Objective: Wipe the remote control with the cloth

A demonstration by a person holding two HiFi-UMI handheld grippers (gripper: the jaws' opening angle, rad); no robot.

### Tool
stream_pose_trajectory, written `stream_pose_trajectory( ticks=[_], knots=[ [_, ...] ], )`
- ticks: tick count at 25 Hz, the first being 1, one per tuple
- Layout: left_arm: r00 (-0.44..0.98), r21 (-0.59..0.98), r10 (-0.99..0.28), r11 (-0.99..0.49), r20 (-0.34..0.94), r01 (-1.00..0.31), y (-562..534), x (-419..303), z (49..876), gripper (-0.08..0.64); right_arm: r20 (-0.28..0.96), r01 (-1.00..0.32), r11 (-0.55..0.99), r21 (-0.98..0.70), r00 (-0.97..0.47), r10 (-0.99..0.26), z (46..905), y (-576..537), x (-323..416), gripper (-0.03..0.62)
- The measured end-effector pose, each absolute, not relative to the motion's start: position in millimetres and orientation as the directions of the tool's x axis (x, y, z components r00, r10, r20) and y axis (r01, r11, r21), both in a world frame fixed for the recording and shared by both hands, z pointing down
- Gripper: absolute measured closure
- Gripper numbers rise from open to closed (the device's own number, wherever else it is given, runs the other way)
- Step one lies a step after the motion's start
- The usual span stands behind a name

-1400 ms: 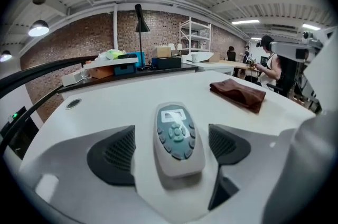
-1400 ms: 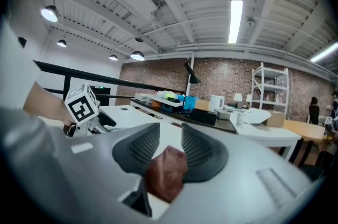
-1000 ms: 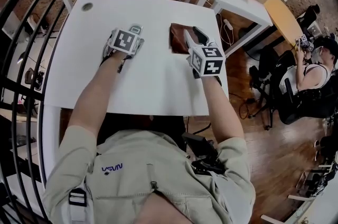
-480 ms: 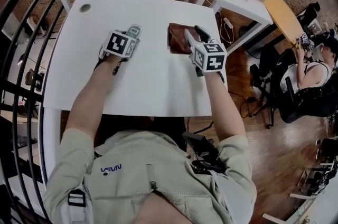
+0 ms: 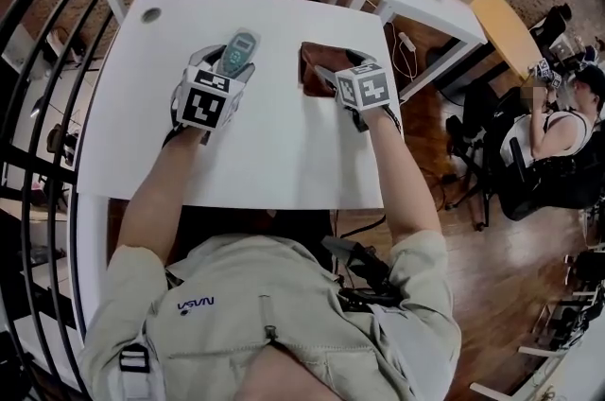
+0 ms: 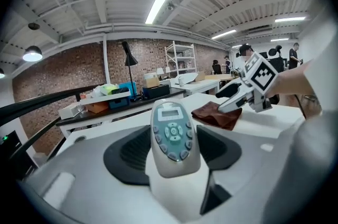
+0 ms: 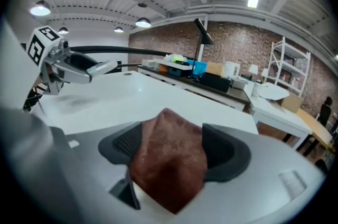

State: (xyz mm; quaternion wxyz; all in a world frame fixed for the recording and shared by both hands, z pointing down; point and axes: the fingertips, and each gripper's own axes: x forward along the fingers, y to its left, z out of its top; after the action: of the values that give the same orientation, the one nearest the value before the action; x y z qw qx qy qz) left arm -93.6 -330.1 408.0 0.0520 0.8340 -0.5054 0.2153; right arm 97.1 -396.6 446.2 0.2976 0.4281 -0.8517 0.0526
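Brown cloth point(image 5: 317, 70), grey remote control point(image 5: 238, 49)

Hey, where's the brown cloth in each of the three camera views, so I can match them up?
Head view: brown cloth upper middle, on the white table's right half.
Left gripper view: cloth right of centre, small, on the tabletop.
Right gripper view: cloth low centre, large and close.
Shared landmark: the white table under it in every view.

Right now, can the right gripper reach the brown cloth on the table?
Probably yes. The right gripper has just been opening its jaws, and the cloth already lies between them; nothing blocks it.
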Motion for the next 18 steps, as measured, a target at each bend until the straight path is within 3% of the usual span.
stream_pose_trajectory(
  ticks=[6,13,16,18],
  knots=[
    [0.443,-0.125,-0.815,-0.518,0.374,-0.846,-318.7,-79.5,384.9,0.276,0.66,-0.769,0.621,0.154,-0.387,-0.644,473.7,-404.9,102.9,0.198],
    [0.456,-0.151,-0.813,-0.534,0.363,-0.832,-308.5,-68.6,372.7,0.276,0.681,-0.814,0.58,-0.033,-0.443,-0.583,490.2,-410.5,106.8,0.201],
    [0.452,-0.153,-0.816,-0.53,0.359,-0.834,-307.9,-70.5,371.9,0.276,0.685,-0.814,0.58,-0.04,-0.445,-0.577,488.8,-407.1,101.8,0.256],
    [0.449,-0.154,-0.818,-0.526,0.359,-0.836,-306.9,-71.3,372.2,0.276,0.694,-0.8,0.599,-0.044,-0.456,-0.557,488.0,-400.3,91.4,0.358]
  ],
)
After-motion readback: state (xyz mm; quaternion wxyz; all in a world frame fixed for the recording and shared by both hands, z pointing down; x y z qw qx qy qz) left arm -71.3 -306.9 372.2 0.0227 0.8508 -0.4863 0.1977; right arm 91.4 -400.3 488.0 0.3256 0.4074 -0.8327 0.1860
